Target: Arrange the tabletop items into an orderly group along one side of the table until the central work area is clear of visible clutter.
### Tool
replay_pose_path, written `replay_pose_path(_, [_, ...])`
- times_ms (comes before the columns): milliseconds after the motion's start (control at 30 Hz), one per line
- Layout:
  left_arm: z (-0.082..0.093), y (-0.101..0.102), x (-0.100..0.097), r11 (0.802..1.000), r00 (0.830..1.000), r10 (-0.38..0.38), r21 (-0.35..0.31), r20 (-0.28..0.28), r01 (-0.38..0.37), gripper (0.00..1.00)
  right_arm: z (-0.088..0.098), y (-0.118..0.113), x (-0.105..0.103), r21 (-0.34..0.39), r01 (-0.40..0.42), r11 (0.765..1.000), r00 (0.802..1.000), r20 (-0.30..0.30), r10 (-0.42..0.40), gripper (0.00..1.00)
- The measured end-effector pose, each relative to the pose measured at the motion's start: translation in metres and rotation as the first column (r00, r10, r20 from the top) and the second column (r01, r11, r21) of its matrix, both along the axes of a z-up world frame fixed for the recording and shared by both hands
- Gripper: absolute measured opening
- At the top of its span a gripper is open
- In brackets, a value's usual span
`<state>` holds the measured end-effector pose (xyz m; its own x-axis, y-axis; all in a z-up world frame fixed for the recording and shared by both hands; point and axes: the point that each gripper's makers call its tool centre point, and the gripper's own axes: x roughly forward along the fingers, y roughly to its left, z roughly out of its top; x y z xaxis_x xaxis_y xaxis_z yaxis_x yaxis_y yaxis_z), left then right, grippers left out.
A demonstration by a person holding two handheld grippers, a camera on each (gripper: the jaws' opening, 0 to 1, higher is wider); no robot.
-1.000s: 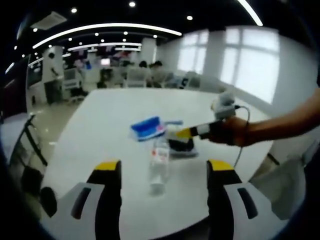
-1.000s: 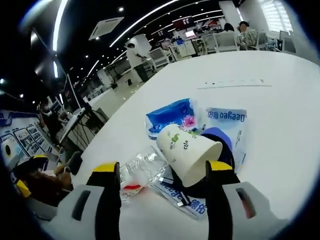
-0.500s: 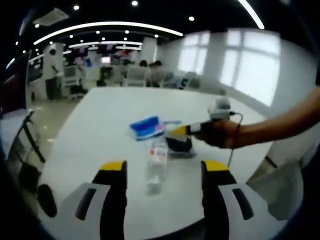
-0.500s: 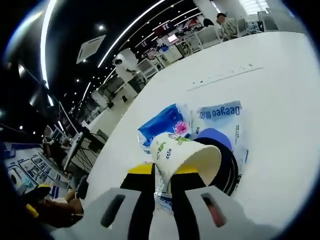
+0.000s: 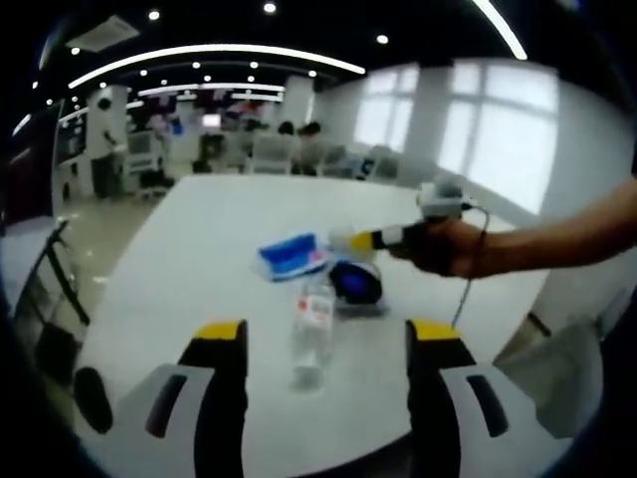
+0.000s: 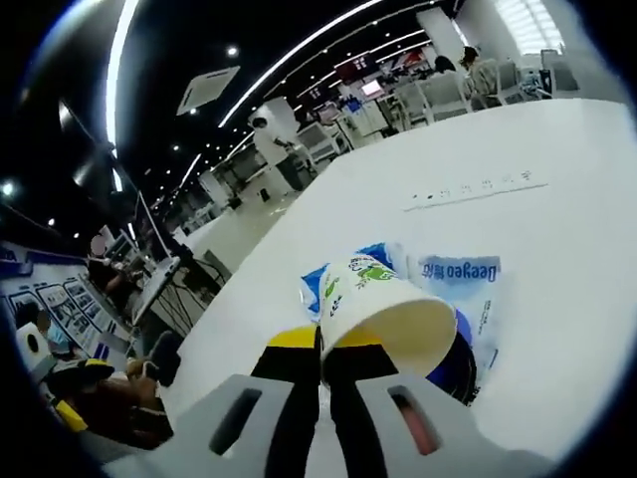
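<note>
Open-plan office, ceiling light strips, white worktop (image 5: 199, 249) with the clutter bunched near its middle. Right gripper (image 6: 323, 363) jaws are clenched on the wall of a paper cup (image 6: 383, 314), printed with green leaves, held tipped on its side, mouth toward the camera, above the pile. In the left gripper view the right gripper (image 5: 373, 239) comes in from the right in a person's hand (image 5: 448, 247), over the same pile. Left gripper (image 5: 323, 334) jaws are spread, holding nothing, hanging short of a clear plastic bottle (image 5: 314, 324) lying on its side. Just past the bottle: a blue tissue pack (image 5: 291, 255), a dark round blue-topped item (image 5: 355, 282), and in the right gripper view a white packet with blue "Deegeo" lettering (image 6: 458, 277) beside the tissues. Progress looks early: only the cup is picked up, nothing grouped along an edge yet. Bottle, tissues, packet and round item are left to shift.
</note>
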<state>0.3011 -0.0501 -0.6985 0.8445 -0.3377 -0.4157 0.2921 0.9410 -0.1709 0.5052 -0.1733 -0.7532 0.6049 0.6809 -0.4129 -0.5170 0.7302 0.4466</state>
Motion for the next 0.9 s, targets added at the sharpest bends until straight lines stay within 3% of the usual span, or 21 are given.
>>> replay_pose_path(100, [0.0,-0.001,0.0,1.0,1.0,-0.007,0.003,0.001,0.007,0.61,0.019,0.008,0.008,0.011,-0.016,1.0,0.999,0.035,0.016,0.01])
replay_pose_path(200, [0.0,-0.004,-0.001,1.0,1.0,-0.018,0.007,0.001,0.018,0.62,0.036,0.019,0.016,-0.024,-0.059,0.998,0.994,0.094,0.061,0.01])
replay_pose_path(300, [0.001,-0.006,-0.001,1.0,1.0,-0.027,0.008,0.004,0.027,0.62,0.05,0.035,0.019,-0.004,-0.092,0.996,0.989,0.112,0.092,0.01])
replay_pose_path(600, [0.003,-0.003,0.0,1.0,1.0,-0.014,0.006,0.018,0.014,0.61,0.062,0.083,0.014,-0.031,-0.189,0.982,0.971,0.142,0.191,0.01])
replay_pose_path(900, [0.006,0.001,0.002,1.0,1.0,0.004,-0.003,0.03,-0.004,0.61,0.052,0.131,-0.006,-0.06,-0.286,0.956,0.949,0.117,0.291,0.01])
